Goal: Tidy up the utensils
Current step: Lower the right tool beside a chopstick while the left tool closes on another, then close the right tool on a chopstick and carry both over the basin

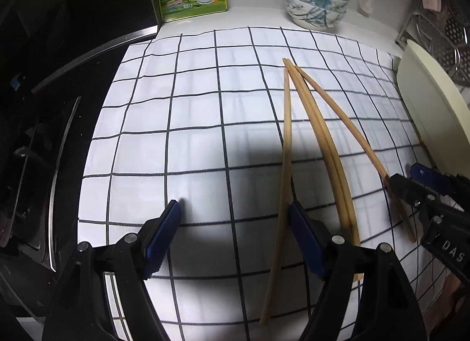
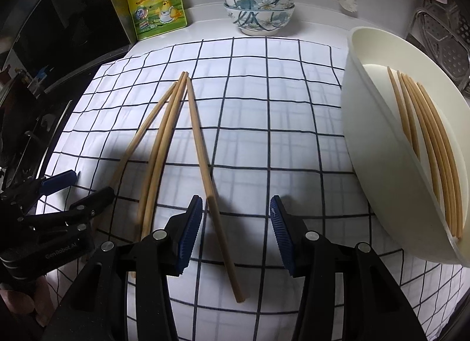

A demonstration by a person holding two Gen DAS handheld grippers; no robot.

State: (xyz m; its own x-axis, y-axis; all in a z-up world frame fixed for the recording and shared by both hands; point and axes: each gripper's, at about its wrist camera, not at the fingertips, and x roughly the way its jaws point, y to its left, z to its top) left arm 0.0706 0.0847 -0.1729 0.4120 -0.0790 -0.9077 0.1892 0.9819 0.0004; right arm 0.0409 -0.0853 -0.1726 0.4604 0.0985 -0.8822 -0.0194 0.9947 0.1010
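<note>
Several wooden chopsticks lie fanned out on a white checked cloth [image 1: 205, 123], tips meeting at the far end. My left gripper [image 1: 235, 204] hangs open over the cloth; the leftmost chopstick [image 1: 286, 141] runs between its jaws, close by the right finger, and the pads do not press on it. My right gripper [image 2: 235, 198] is also open, with the rightmost chopstick [image 2: 202, 141] passing between its jaws next to the left pad. A chopstick pair [image 2: 161, 141] lies between the two grippers. A cream oval tray [image 2: 352, 91] at the right holds several more chopsticks [image 2: 426, 135].
Stacked blue-flowered bowls [image 2: 258, 6] and a yellow seasoning bag [image 2: 155, 3] stand behind the cloth. A black stove [image 1: 44, 135] borders the cloth on the left. A metal dish rack [image 1: 449, 35] stands behind the tray. A person's hand [image 2: 17, 302] holds the left gripper [image 2: 88, 184].
</note>
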